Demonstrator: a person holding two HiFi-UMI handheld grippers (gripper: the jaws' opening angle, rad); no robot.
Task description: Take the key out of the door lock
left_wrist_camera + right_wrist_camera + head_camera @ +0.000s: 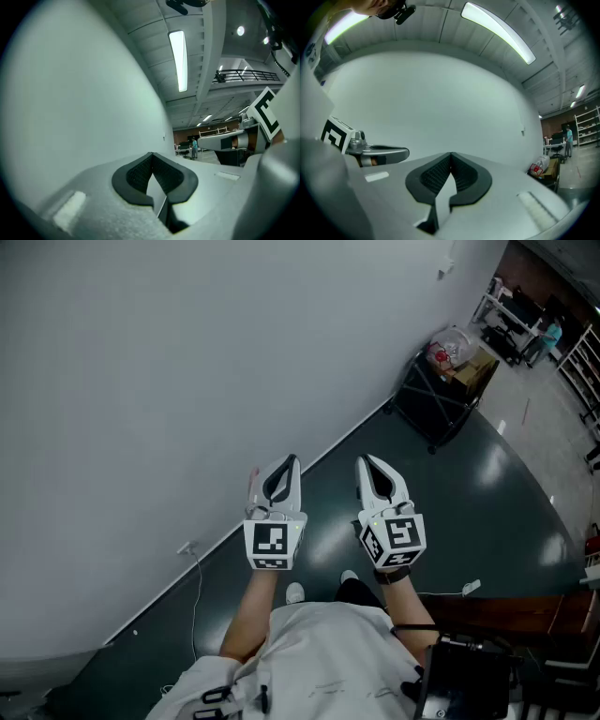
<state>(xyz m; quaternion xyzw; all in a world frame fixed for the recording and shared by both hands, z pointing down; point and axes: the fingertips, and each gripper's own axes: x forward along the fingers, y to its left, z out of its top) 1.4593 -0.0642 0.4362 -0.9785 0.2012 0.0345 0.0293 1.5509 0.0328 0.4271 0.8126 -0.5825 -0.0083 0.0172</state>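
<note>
No key, lock or door shows in any view. In the head view my left gripper [292,462] and my right gripper [366,461] are held side by side, level, tips toward a plain white wall [169,381]. Both are shut with nothing between the jaws. The left gripper view shows the left gripper [152,154] with its black pads meeting at the tip, the wall on its left and the right gripper's body on its right. In the right gripper view the right gripper [450,154] is likewise closed and empty, facing the wall [440,103], the left gripper at its left.
A dark floor [487,493] runs along the wall's base. A black cart [436,395] with a bag and a box stands by the wall at upper right. A white cable [195,577] hangs near the wall's foot. Shelving and a distant person [568,136] stand far off.
</note>
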